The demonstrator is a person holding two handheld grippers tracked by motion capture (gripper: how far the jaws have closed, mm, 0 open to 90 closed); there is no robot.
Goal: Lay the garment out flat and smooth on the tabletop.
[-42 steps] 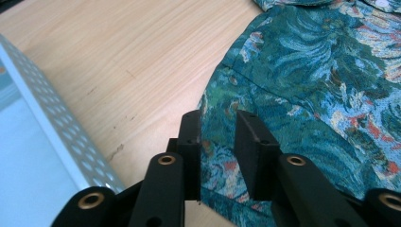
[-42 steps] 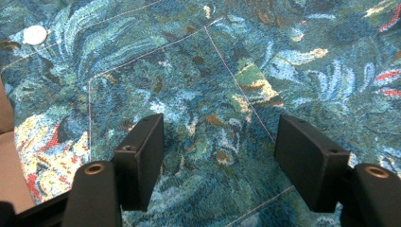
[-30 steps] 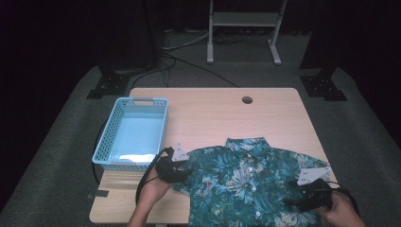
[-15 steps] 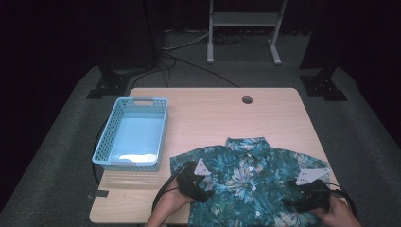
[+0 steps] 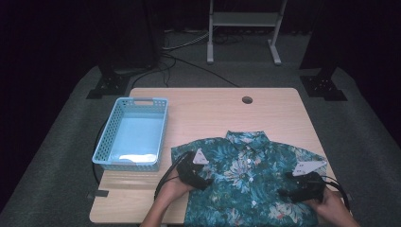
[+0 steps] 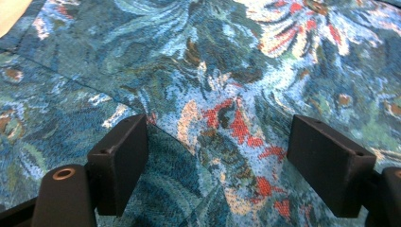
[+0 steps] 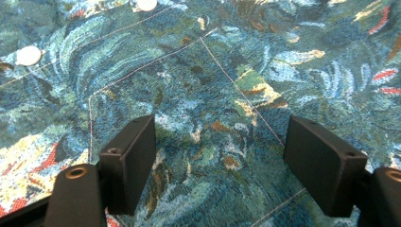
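Shirt: a teal floral shirt [image 5: 250,184] lies spread flat on the near half of the desk [image 5: 213,113], collar toward the far edge, front side up with its buttons showing down the middle.
Left gripper: the left gripper [image 5: 204,182] rests over the shirt's left side, just below the sleeve; the person's hand holds it from the near edge.
Left jaws: wide apart in the left gripper view [image 6: 217,165], with only flat cloth between them (a seam runs past the left jaw); they grip nothing.
Right gripper: the right gripper [image 5: 288,193] sits over the shirt's right side, near the hem, with its grey plate pointing toward the right sleeve.
Right jaws: also wide apart in the right gripper view [image 7: 220,161], above a stitched pocket; two white buttons [image 7: 28,55] lie farther off at the upper left; nothing is held.
Basket: a light blue basket [image 5: 132,135] stands on the left part of the desk, just beside the shirt's left sleeve (touching or not, I cannot tell).
Desk hole: a round cable hole [image 5: 247,100] sits near the far edge, well apart from the shirt.
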